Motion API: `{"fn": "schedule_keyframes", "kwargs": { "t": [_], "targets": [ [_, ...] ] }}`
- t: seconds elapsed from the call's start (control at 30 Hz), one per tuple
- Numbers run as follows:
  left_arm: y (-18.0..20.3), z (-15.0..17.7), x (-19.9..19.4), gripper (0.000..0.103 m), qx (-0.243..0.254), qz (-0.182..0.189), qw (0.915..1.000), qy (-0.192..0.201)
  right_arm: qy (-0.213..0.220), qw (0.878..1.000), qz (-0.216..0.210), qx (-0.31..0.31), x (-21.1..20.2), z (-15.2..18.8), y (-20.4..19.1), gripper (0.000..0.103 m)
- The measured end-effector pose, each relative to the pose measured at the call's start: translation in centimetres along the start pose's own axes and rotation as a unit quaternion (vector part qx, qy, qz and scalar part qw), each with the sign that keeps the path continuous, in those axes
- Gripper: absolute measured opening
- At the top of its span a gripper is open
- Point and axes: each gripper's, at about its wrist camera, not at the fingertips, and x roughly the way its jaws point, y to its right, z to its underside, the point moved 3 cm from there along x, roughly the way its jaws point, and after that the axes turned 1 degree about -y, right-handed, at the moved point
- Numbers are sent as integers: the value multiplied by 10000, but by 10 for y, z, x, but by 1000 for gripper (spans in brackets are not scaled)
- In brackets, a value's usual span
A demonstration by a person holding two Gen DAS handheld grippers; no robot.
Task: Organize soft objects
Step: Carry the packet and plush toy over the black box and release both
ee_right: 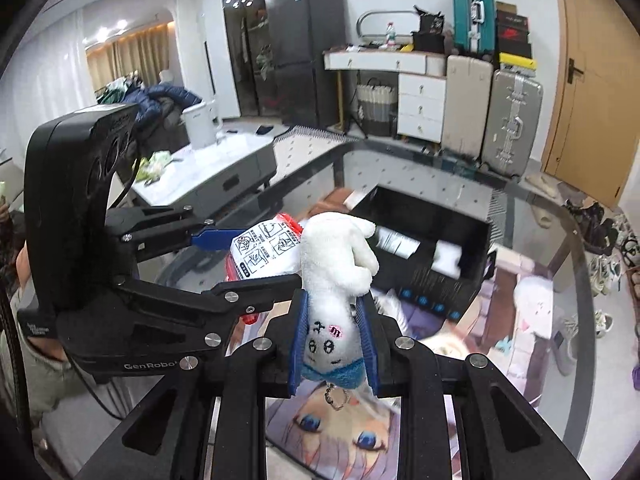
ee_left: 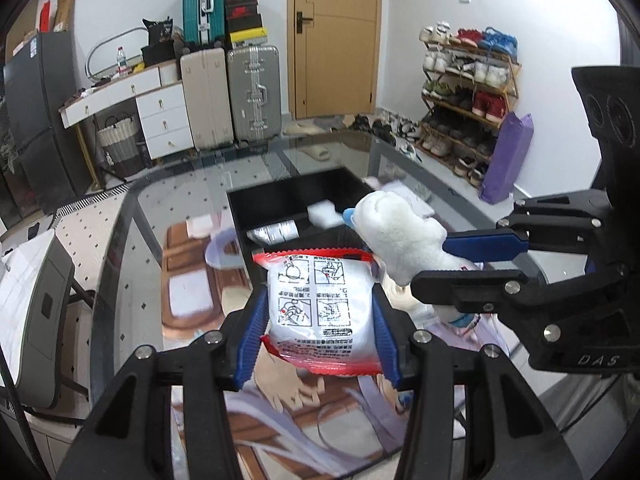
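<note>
**Plush toy and sealed packet held above glass table**

Plush toy [ee_right: 334,280], white with a stitched face and a blue collar, sits clamped between the blue pads of the right gripper [ee_right: 333,342], its head toward the wrist and a small metal chain dangling below. Just beside it, the left gripper [ee_left: 320,320] is closed on a white packet [ee_left: 322,304] with red sealed edges and printed instruction panels; the packet's sides bulge against both pads. The two tools nearly meet, the toy's body close against the packet's top corner, both raised over a glass table [ee_left: 132,240] laid with an illustrated mat [ee_right: 344,436]. Beyond them on the table stands an open black box [ee_left: 288,196] holding a white foam block [ee_left: 324,213] and a light-coloured package [ee_left: 276,233]. Suitcases [ee_left: 252,92] and a shoe rack [ee_left: 468,92] line the far wall.
</note>
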Motion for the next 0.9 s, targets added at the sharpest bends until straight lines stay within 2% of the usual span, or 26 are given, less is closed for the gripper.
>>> {"fn": "schedule_keyframes", "kwargs": {
  "t": [0.07,0.33,0.53,0.6,0.8,0.9],
  "targets": [
    [-4,-10,2,48,-40,-109,9999,91,108,9999,70,35,0,-7,4,24],
    [-13,-49,23,48,-223,-125,9991,330,354,9985,352,217,11,-39,32,24],
    [-34,-73,59,48,-592,-136,9980,188,347,9971,566,385,35,-61,59,24],
    [-38,-76,70,48,-680,-133,9975,149,351,9964,618,456,43,-67,67,24],
    [-47,-82,94,48,-951,-428,9940,327,436,9943,705,665,66,-80,90,24],
    [-55,-84,111,48,-1065,-487,9928,264,458,9939,718,707,81,-82,100,24]
  ]
}}
